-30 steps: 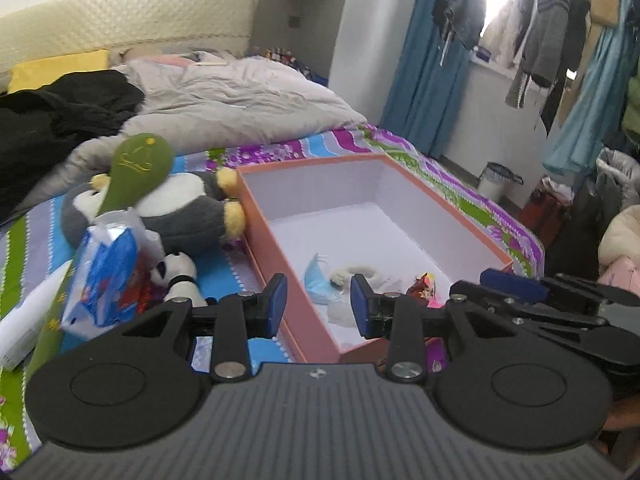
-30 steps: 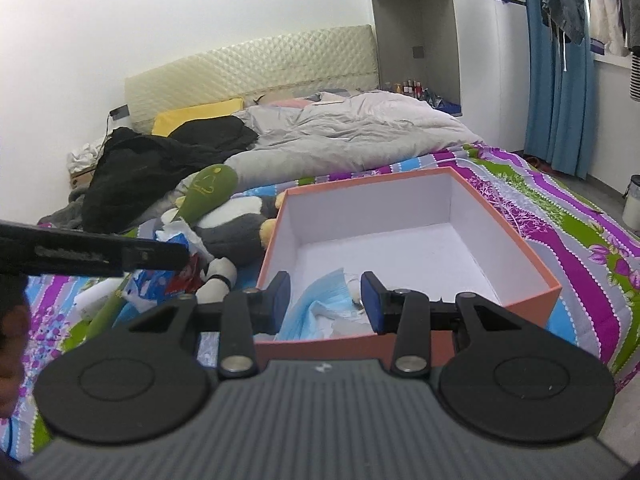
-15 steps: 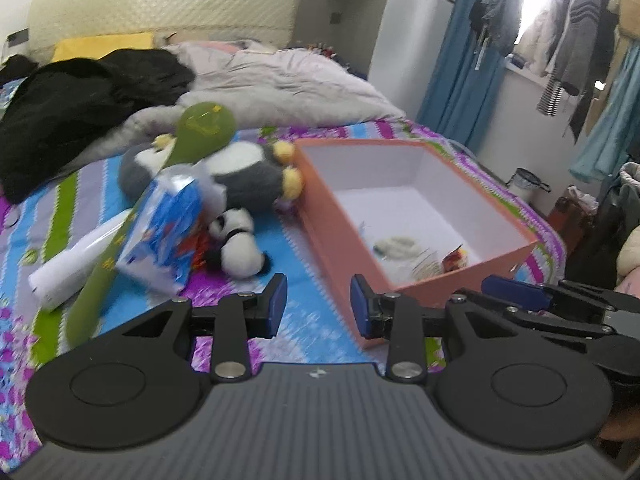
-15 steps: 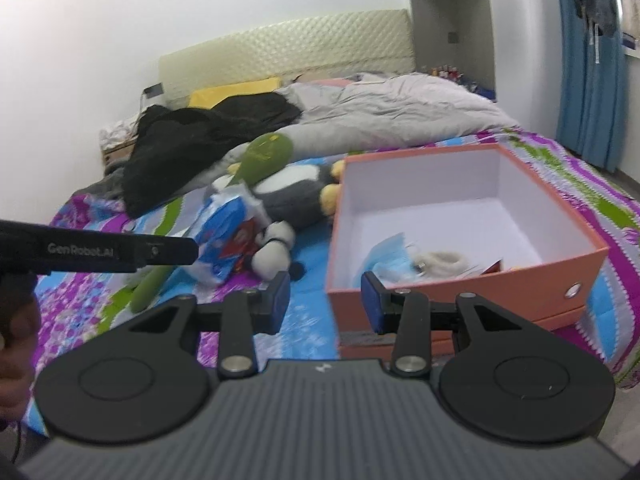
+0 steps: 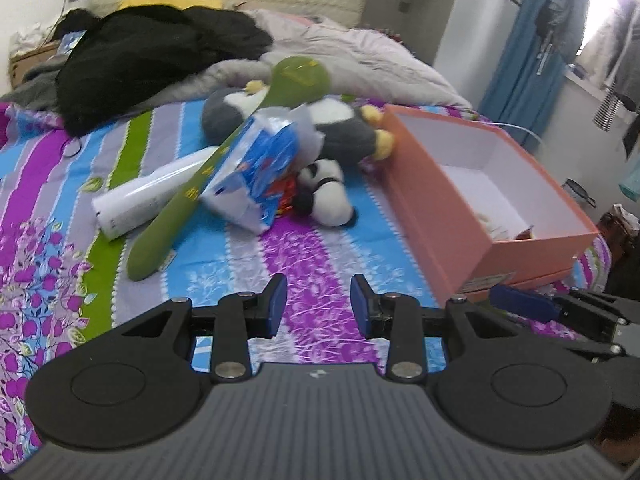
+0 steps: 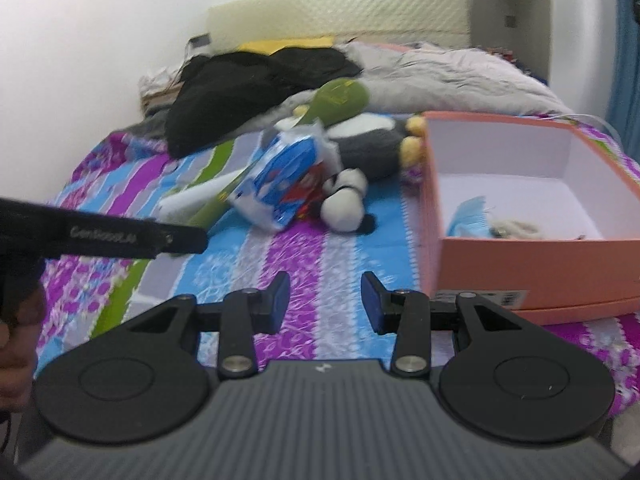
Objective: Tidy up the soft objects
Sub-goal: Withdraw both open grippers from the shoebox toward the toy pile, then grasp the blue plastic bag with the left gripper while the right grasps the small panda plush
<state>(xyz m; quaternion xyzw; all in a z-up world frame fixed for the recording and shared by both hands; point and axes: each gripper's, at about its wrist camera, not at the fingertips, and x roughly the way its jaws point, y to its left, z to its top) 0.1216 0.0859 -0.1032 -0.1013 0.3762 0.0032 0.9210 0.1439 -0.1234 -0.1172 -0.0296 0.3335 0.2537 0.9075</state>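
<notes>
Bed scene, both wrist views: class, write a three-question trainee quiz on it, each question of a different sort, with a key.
1. True or false: the small panda plush lies inside the orange box.
2. What leans across the blue packet: A a green plush spoon, B a belt, C a book?
3. What does the left gripper hold?

Key: 1 false, it lies on the bedspread beside the box. 2 A. 3 nothing; it is open, as is the right gripper.

Both grippers have swung away from the orange box [image 5: 452,216]: a second earlier it lay straight ahead between each pair of jaws, and now it sits off to the right of the left gripper [image 5: 313,306] and the right gripper [image 6: 325,302]. Striped bedspread [image 6: 304,248] now fills both gaps, with the toy pile [image 5: 256,168] ahead.
</notes>
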